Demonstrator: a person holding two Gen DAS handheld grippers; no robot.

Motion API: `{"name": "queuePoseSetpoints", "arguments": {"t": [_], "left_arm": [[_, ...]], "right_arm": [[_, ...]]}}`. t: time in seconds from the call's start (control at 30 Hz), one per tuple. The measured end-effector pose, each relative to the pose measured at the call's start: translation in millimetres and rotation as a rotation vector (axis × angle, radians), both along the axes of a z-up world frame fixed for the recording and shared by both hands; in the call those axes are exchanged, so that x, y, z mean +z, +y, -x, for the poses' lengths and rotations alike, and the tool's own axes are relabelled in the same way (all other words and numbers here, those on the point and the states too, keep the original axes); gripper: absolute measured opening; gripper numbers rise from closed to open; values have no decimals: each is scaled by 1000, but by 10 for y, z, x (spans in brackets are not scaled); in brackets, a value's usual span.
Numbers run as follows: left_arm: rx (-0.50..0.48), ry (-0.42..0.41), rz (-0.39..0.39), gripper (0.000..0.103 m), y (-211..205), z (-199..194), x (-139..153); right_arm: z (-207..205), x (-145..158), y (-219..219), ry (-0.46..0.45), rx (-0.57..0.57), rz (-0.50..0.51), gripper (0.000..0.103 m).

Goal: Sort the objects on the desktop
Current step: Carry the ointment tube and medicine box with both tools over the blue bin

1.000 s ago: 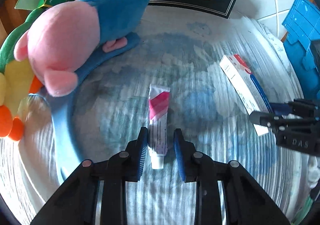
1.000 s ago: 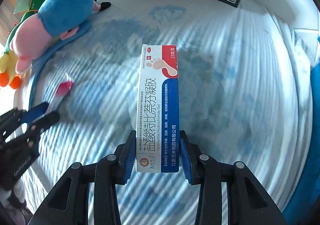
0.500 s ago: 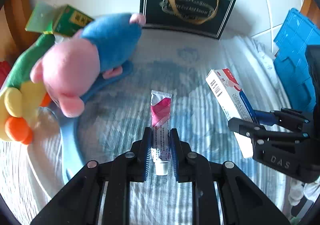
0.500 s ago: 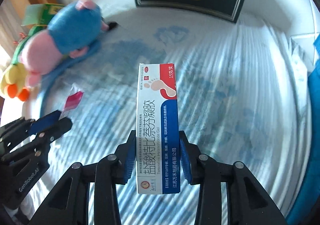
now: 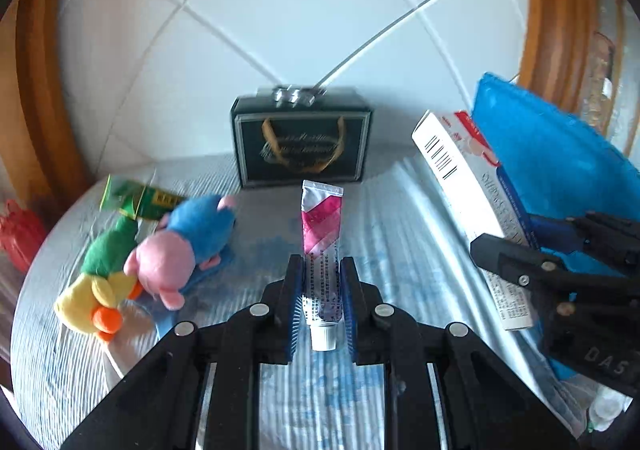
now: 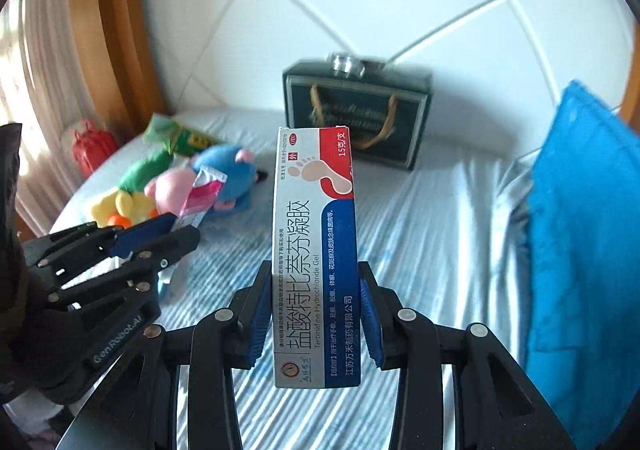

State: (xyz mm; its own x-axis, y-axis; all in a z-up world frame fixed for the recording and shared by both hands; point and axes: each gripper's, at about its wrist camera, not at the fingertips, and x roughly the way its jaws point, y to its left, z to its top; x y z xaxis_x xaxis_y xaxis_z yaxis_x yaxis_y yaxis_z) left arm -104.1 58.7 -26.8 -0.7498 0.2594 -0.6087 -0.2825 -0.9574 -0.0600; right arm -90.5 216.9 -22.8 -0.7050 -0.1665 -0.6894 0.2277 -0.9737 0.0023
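My left gripper (image 5: 322, 274) is shut on a small white and pink ointment tube (image 5: 322, 238), cap toward the camera, held well above the striped cloth (image 5: 400, 250). My right gripper (image 6: 316, 282) is shut on a white, red and blue medicine box (image 6: 316, 234) with a foot print on it, also lifted off the cloth. In the left wrist view the box (image 5: 472, 206) and the right gripper (image 5: 532, 238) hang at the right. In the right wrist view the tube (image 6: 202, 192) and the left gripper (image 6: 160, 230) hang at the left.
A dark gift bag (image 5: 302, 144) with gold handles stands against the tiled wall at the back. Plush toys (image 5: 176, 246) and a green box (image 5: 140, 200) lie at the left. A blue crate (image 6: 580, 234) sits at the right edge. A red object (image 6: 90, 146) stands far left.
Both grippers have risen off the cloth, the left closing on the tube and lifting it, the right carrying the box. The views now tilt up toward the wall.
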Motion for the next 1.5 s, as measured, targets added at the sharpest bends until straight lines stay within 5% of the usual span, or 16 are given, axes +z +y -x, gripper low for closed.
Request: {"name": "queuePoseSetpoints", "arguments": {"t": [0.27,0.67,1.07,1.5], "left_arm": [[-147,161,-26,18,795,-530,655],[-325,323,-40,18,2460,-1365,1280],[-365,264,48,18,3824,-1778,1245],[-368,186,134,18,4376,-1791,972]], "right_arm": [[-774,768,679,211,-132,-4,39],[-1693,1232,2410,339,-443,-60,39],[-2038,854,3835,252,-558,-75,39],[-2056,502,4534,176,-596,-83,39]]}}
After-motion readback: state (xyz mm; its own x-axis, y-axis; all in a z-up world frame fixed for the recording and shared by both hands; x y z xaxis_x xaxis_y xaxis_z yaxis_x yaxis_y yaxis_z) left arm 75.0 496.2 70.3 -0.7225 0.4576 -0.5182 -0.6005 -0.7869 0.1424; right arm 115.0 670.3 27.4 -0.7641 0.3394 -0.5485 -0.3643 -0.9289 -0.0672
